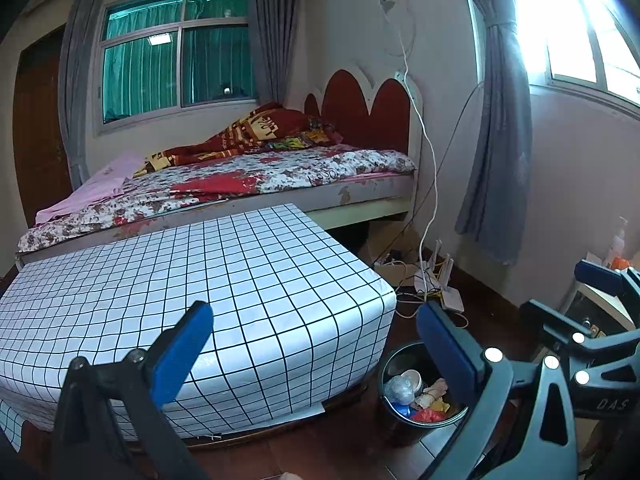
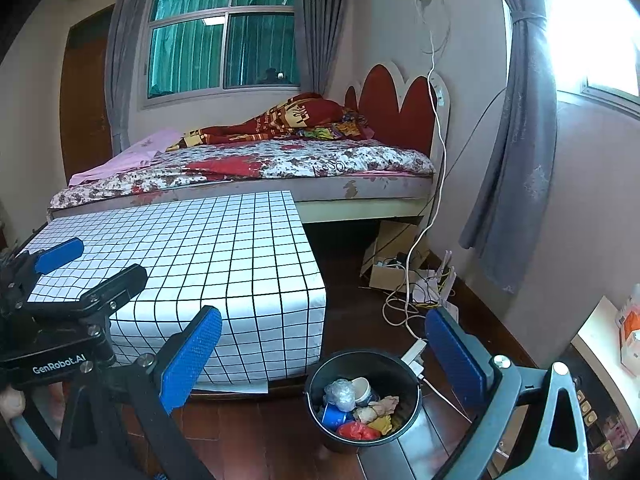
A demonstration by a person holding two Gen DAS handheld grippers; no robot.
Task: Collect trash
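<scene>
A black trash bin [image 1: 394,426] [image 2: 360,355] stands on the dark wood floor by the corner of the grid-cloth table [image 1: 200,280] [image 2: 200,248]. Inside lies trash [image 1: 424,398] [image 2: 360,410]: crumpled clear plastic, a paper cup, wadded paper, a blue item and a red bag. My left gripper [image 1: 316,344] [image 2: 92,268] is open and empty, hovering over the table's near corner. My right gripper [image 2: 324,340] [image 1: 568,296] is also open and empty, above and in front of the bin. No loose trash shows on the table top.
A bed [image 1: 240,184] [image 2: 256,164] with a floral cover stands behind the table. Cables, a white router [image 1: 448,292] and a cardboard box [image 2: 388,264] clutter the floor by the wall. A grey curtain [image 2: 516,184] hangs at the right, and a white cabinet [image 2: 600,336] stands at the right edge.
</scene>
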